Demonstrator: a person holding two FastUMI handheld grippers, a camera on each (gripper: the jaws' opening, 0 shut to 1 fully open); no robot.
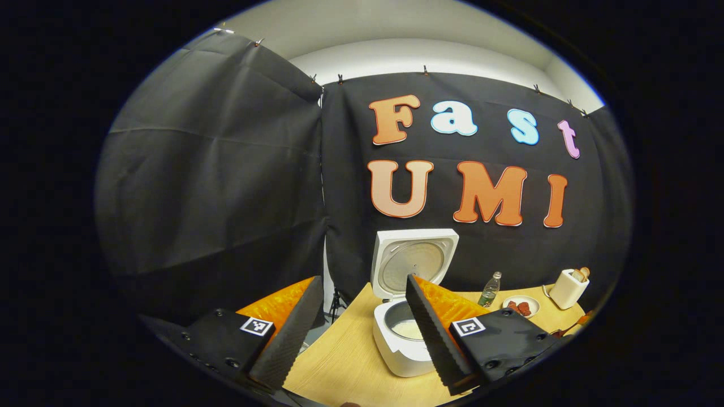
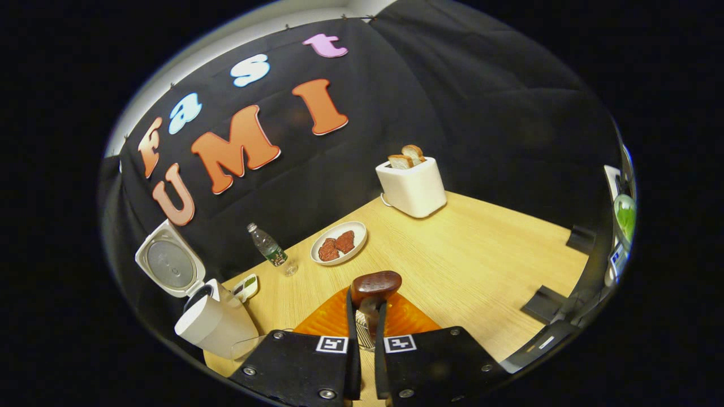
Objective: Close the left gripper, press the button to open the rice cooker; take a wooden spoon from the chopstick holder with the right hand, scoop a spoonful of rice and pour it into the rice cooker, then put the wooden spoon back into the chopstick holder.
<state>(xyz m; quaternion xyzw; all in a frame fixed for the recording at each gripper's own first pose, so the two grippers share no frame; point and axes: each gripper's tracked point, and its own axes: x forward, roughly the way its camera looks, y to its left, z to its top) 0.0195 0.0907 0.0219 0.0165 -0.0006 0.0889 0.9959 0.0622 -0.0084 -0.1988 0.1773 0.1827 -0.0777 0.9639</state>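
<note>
A recording booth: black cloth walls around a kitchen-set wooden table.

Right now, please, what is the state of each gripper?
Left gripper: open, holding nothing, in front of the open rice cooker.
Right gripper: shut on the wooden spoon.

I'm seeing a white rice cooker sitting on a pale wood-grain table; right of the cooker, a white plate is carrying reddish-brown pieces, beyond it a white toaster showing tan bread
</note>
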